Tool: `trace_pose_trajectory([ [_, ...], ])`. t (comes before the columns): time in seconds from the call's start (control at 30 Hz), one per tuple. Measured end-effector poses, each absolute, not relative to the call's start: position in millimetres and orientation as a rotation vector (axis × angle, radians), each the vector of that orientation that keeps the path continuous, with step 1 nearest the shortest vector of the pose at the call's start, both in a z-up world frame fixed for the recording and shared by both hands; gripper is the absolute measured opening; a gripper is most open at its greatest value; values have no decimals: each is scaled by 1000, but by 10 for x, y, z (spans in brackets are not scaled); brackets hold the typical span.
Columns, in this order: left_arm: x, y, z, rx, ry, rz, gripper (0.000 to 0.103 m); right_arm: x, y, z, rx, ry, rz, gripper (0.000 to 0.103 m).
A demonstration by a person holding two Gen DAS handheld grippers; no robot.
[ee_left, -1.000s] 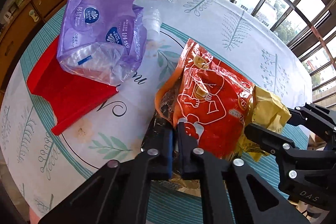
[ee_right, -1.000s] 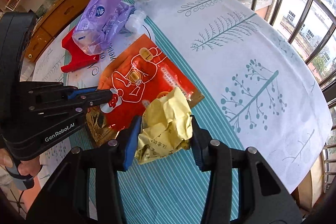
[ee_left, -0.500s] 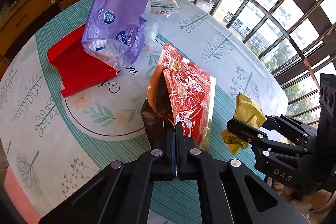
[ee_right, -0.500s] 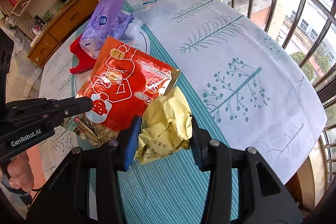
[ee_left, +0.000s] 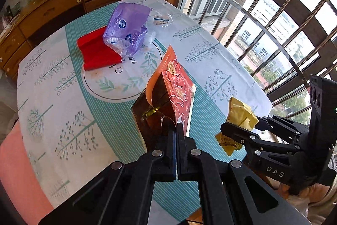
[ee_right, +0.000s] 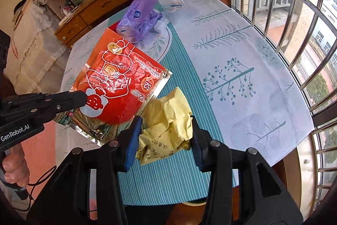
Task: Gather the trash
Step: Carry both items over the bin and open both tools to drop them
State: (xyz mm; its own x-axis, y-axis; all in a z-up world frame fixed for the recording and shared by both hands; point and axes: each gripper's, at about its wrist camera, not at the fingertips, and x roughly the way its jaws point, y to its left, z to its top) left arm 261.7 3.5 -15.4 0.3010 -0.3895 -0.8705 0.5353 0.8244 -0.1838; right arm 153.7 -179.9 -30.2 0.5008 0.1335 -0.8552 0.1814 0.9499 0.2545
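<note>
Trash is now in the air in both hands. The left gripper (ee_left: 176,130) has its two fingers pressed fully together on the lower corner of the red snack bag (ee_left: 177,85), and the bag hangs tilted above the table (ee_left: 63,98), with its brown inner side turned toward the left wrist camera. The right gripper (ee_right: 164,136) is closed about halfway on the crumpled yellow wrapper (ee_right: 166,119); both blue pads press on the paper, so the grip looks firm.

A second ago the red bag lay flat on the cloth and the yellow wrapper rested just beside it, on the striped band. Since then both pieces have left the surface and both wrist views look at the table from higher up and farther back. The two grips themselves have not changed.

I judge that the picking step for these two pieces is finished, and what comes next is to carry them to a bin. No bin is visible in either view, so I cannot say where it stands.

On the far side of the table three more pieces remain: the purple plastic pack (ee_left: 128,28) lies partly on the red folded sheet (ee_left: 96,54), and the clear plastic packaging (ee_left: 161,19) is just beside the purple pack, toward the window. The task is therefore only partly done.

The thin corner of the red bag could slip from the left fingers if the hand swings fast.
</note>
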Motion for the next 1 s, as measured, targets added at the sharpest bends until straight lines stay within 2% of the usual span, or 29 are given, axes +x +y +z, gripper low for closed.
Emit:
trace_pose_trajectory([
  [0.3, 1235, -129, 75, 9, 1047, -421, 0, 797, -1985, -70, 187, 1066, 231, 40],
  [0.6, 75, -438, -74, -42, 1108, -340, 0, -49, -2260, -104, 126, 1145, 362, 40],
  [0.8, -310, -656, -384, -21, 1178, -344, 0, -419, -2337, -400, 147, 1223, 360, 40],
  [1.0, -434, -774, -934, -30, 1239, -340, 0, -587, -2317, -883, 163, 1302, 317, 40],
])
